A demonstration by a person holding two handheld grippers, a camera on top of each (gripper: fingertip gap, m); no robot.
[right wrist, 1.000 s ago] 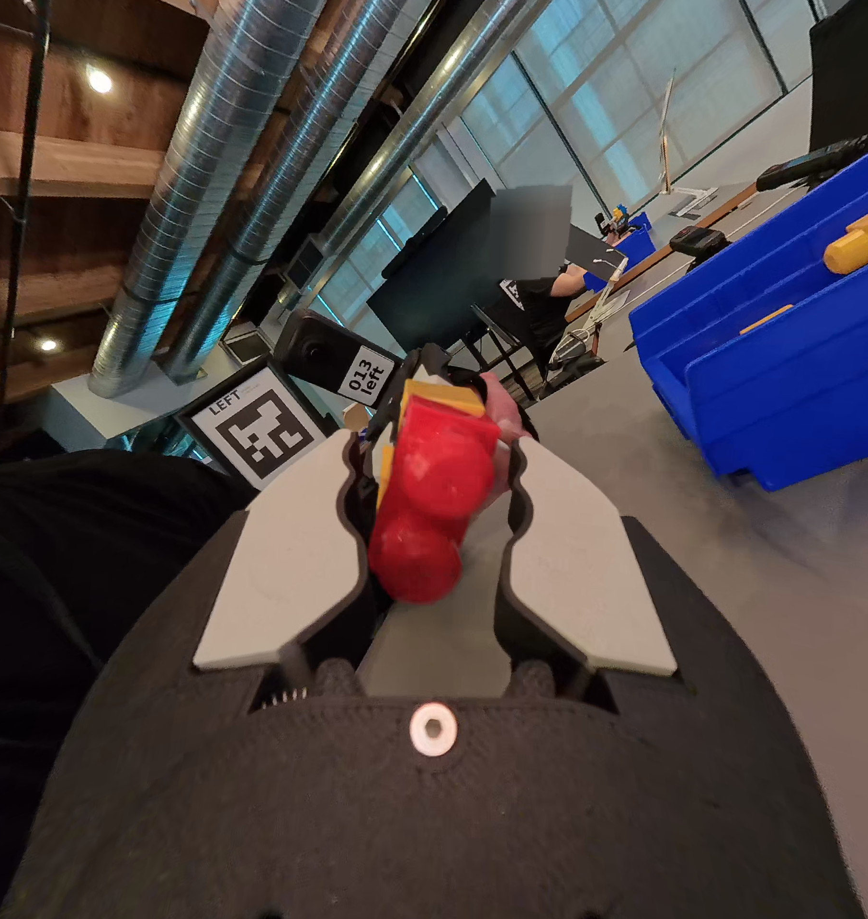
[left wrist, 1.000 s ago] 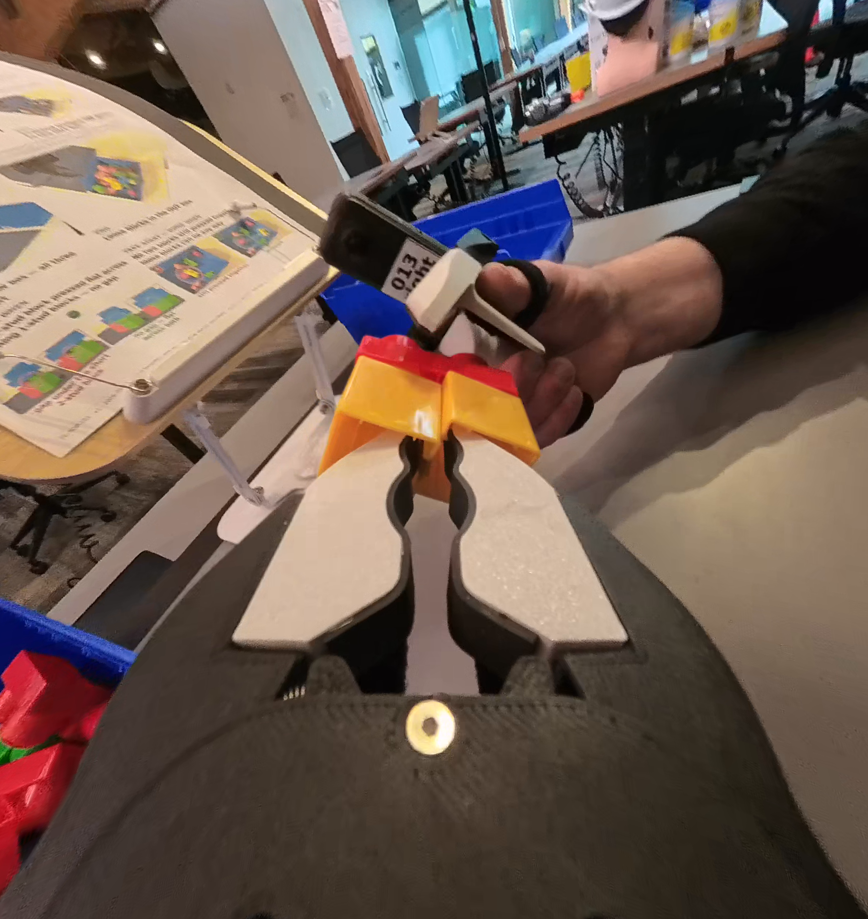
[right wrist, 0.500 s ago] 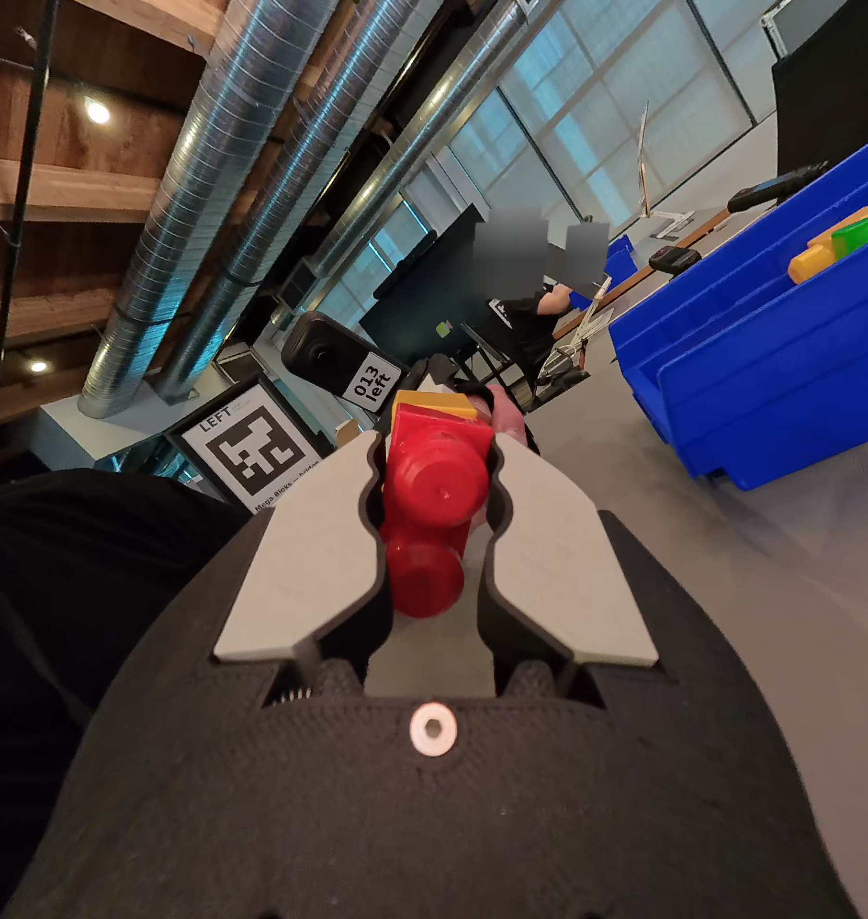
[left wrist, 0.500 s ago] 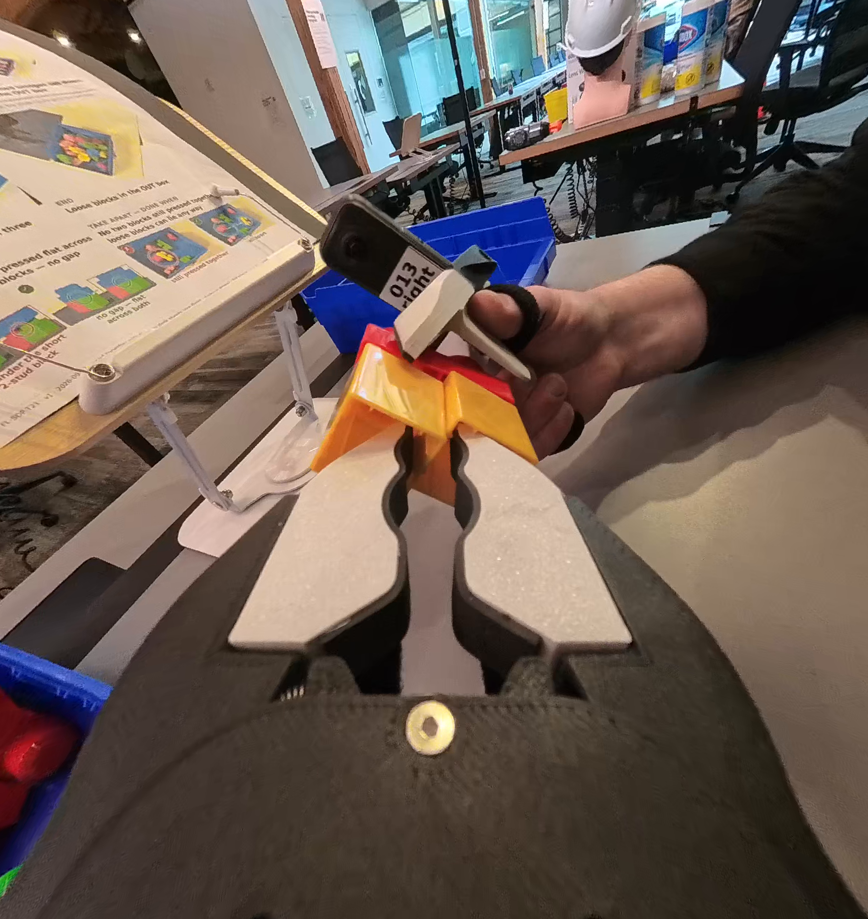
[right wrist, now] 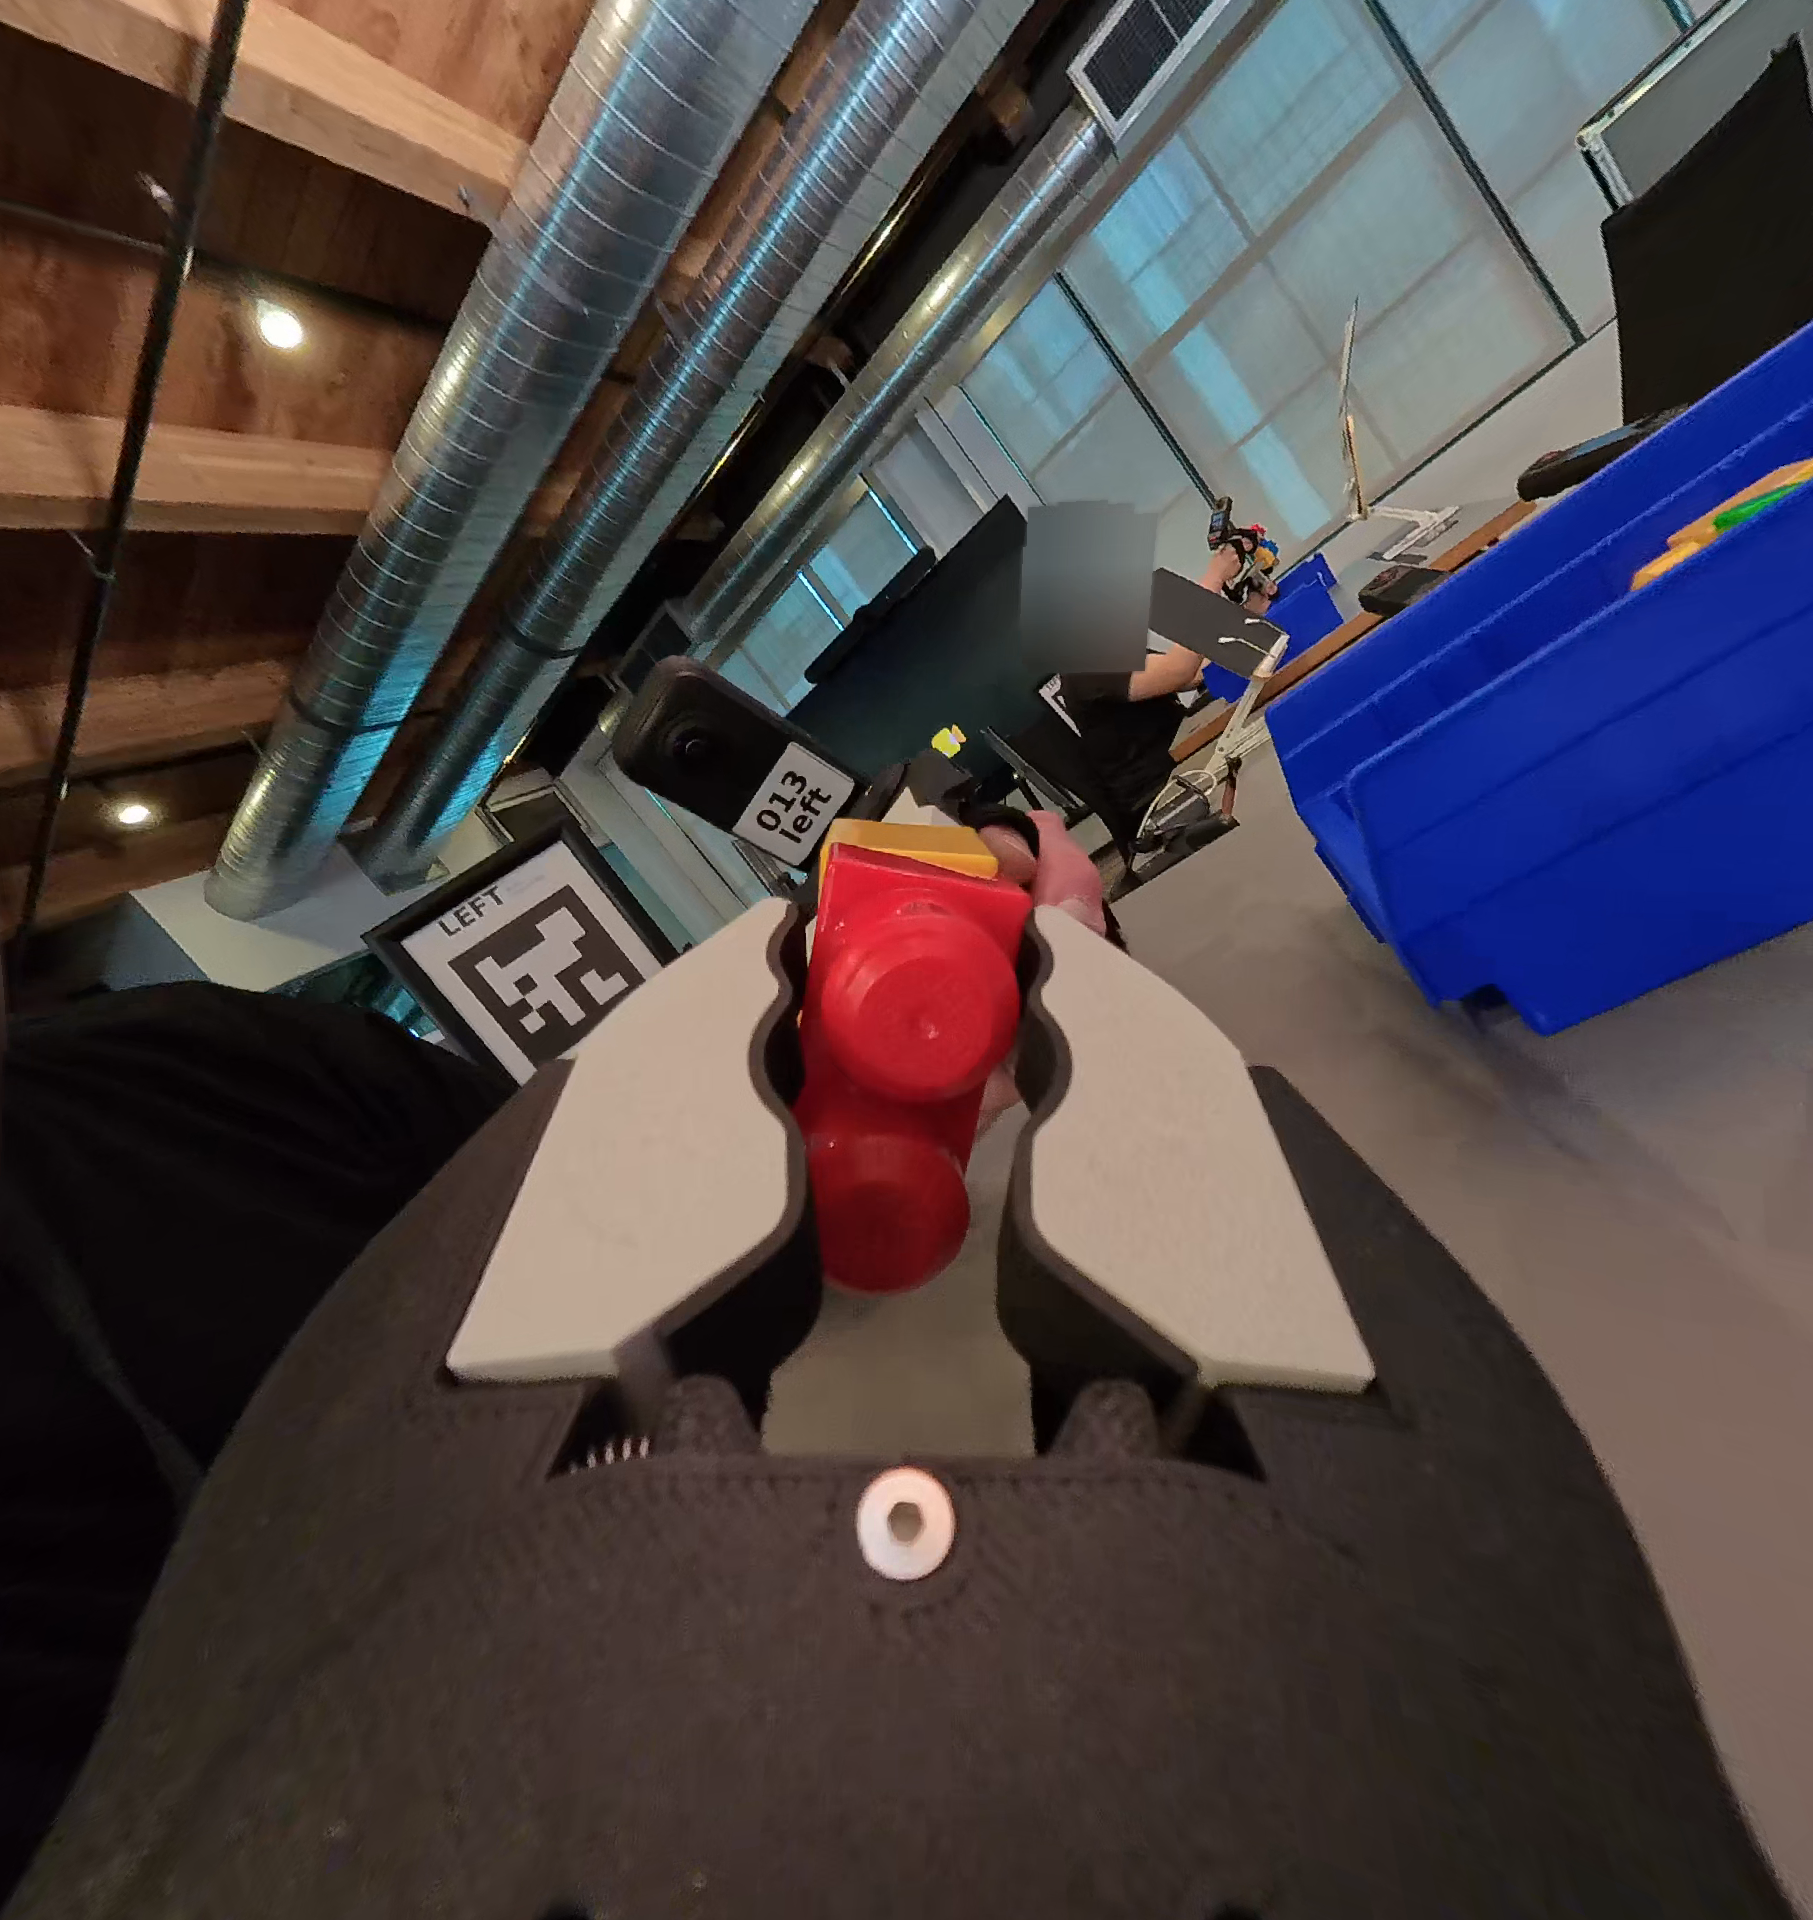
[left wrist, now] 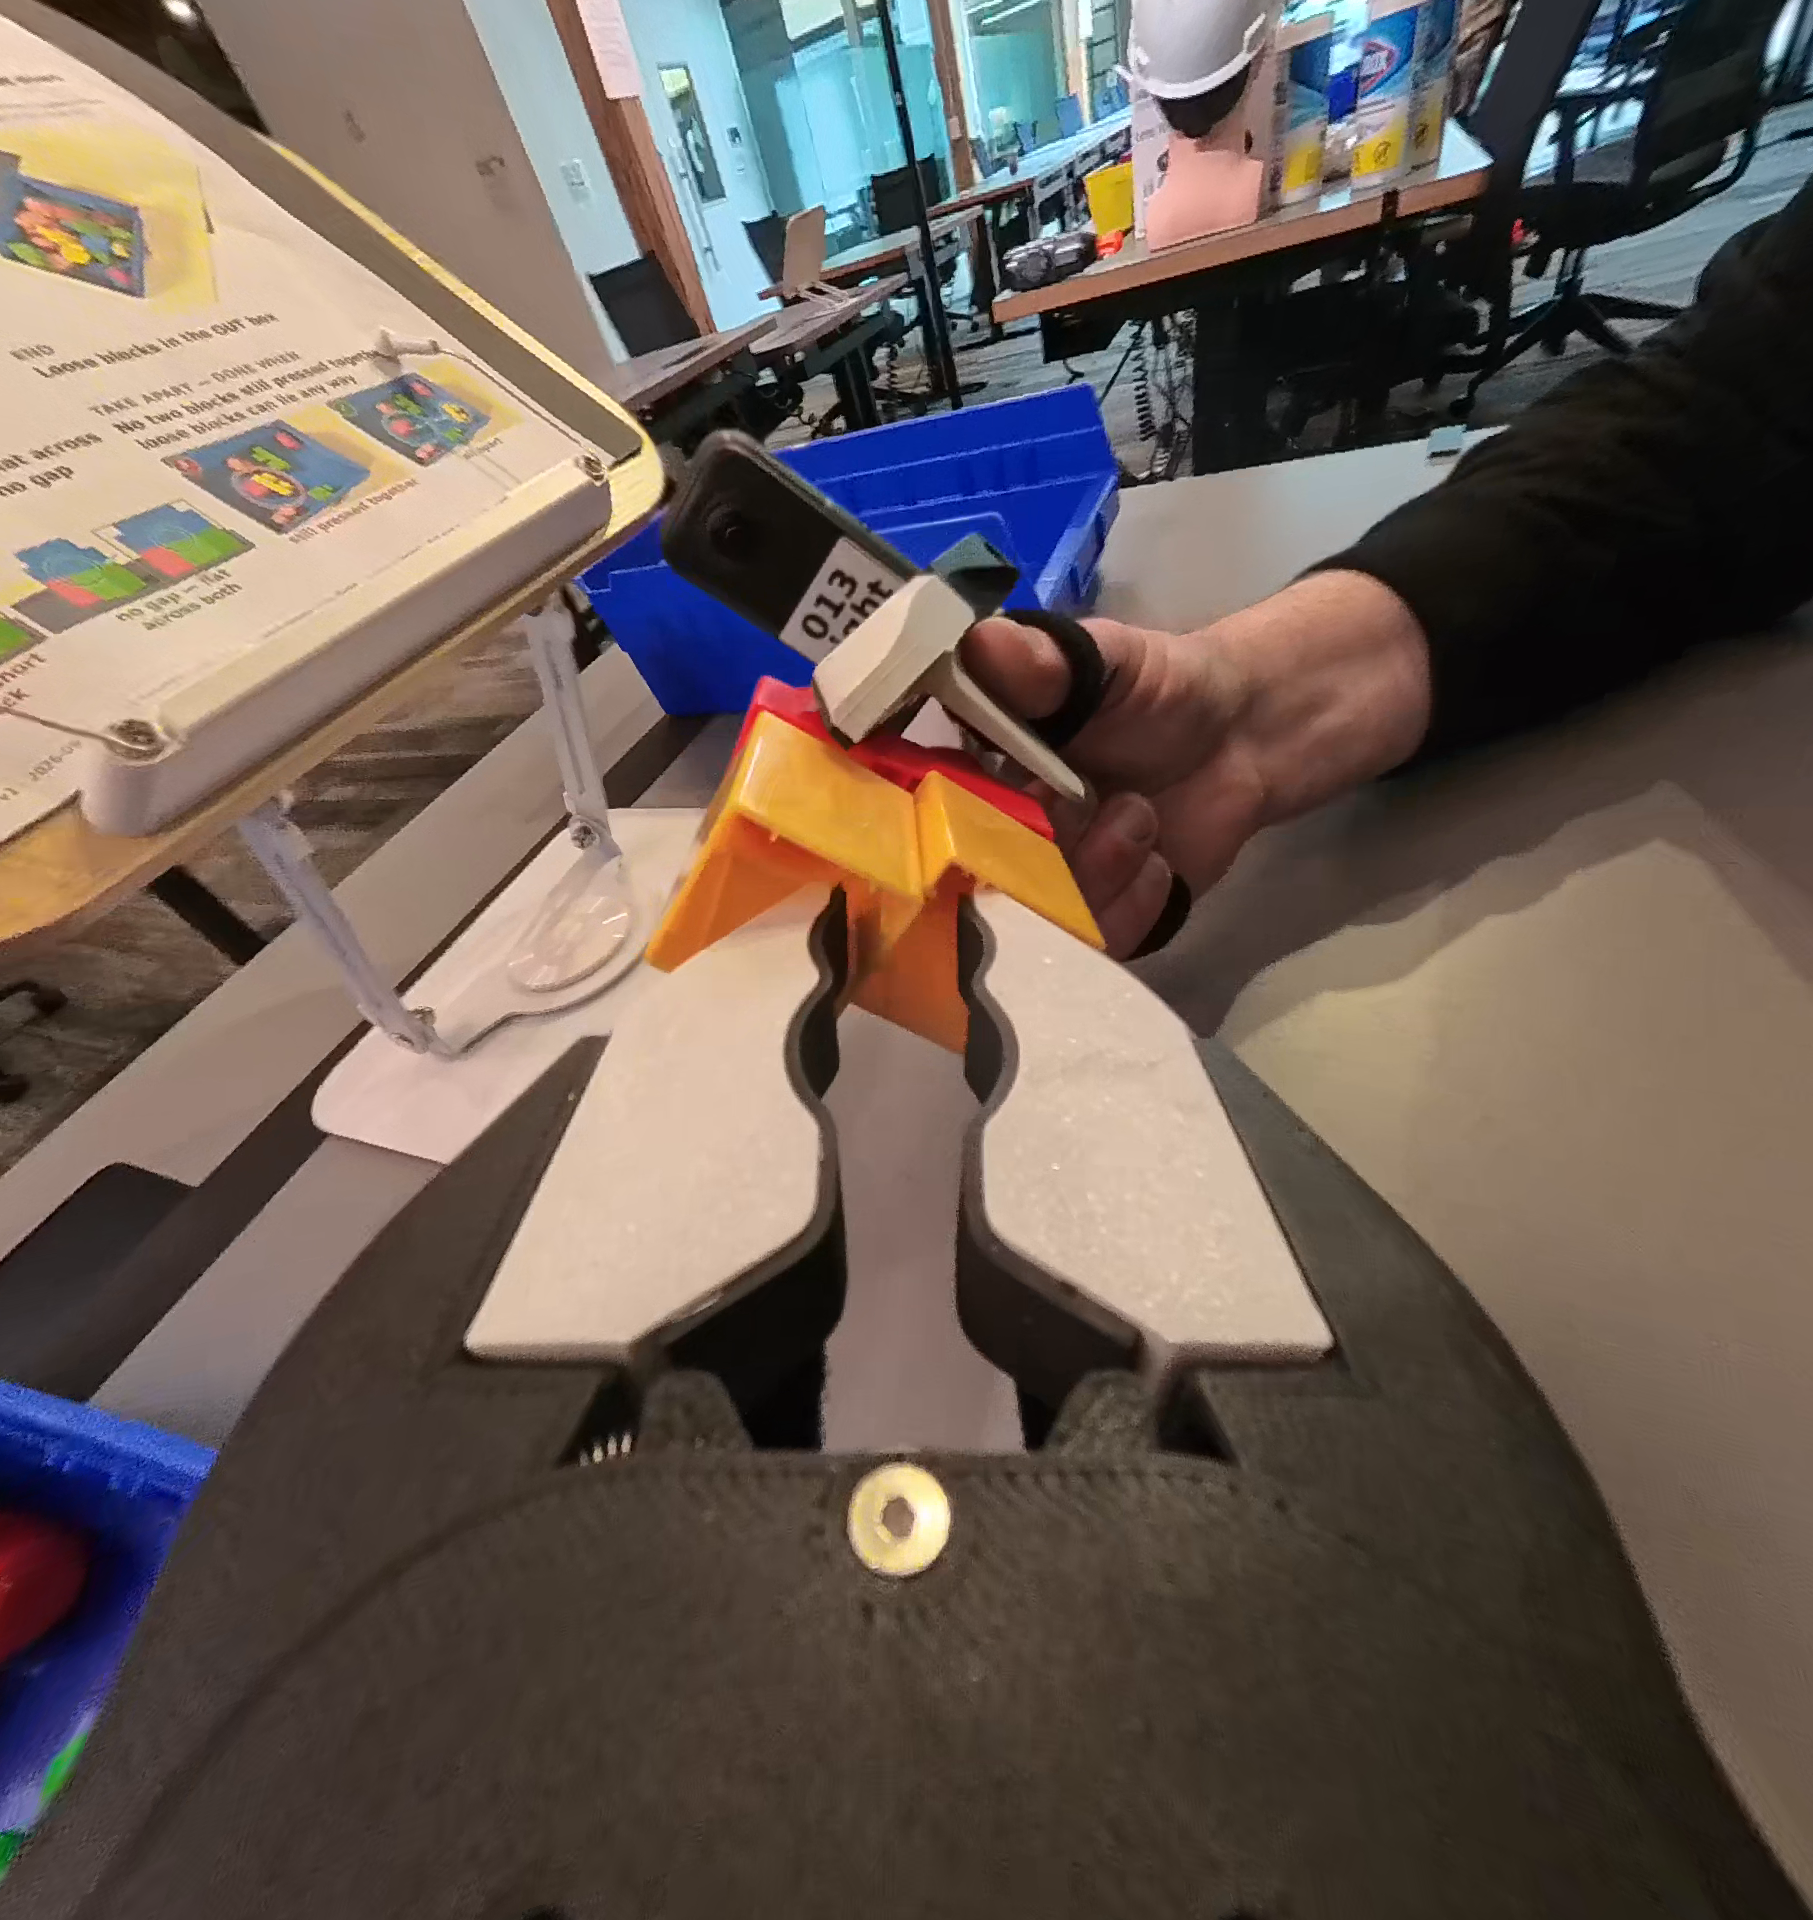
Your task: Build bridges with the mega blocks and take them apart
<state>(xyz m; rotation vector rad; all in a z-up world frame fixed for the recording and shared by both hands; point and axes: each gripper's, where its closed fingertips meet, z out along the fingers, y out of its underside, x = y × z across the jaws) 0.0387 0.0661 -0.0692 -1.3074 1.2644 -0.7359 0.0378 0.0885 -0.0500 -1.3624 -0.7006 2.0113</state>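
In the left wrist view, two yellow blocks (left wrist: 829, 821) stand side by side in the air with a red block (left wrist: 943, 764) pressed across their far side. My left gripper (left wrist: 902, 935) is shut on the yellow blocks' inner walls, which fill the space between its pads. My right gripper (left wrist: 881, 717), held by a hand, meets the red block from the far side. In the right wrist view, my right gripper (right wrist: 907, 935) is shut on the red block (right wrist: 912, 997), with both pads on its sides. A yellow edge (right wrist: 912, 840) shows behind the red block.
An instruction board (left wrist: 206, 468) on a stand leans in at the left. A blue bin (left wrist: 881, 520) stands behind the blocks. Another blue bin (left wrist: 50, 1475) holding red blocks is at the lower left. Stacked blue bins (right wrist: 1608, 810) stand on the grey table (left wrist: 1504, 1143). The grippers are tip to tip, or close to it.
My right gripper's pads closed onto the red block and have stayed on it. My left gripper's fingers stand wider apart, and the two yellow blocks have tilted away from each other.
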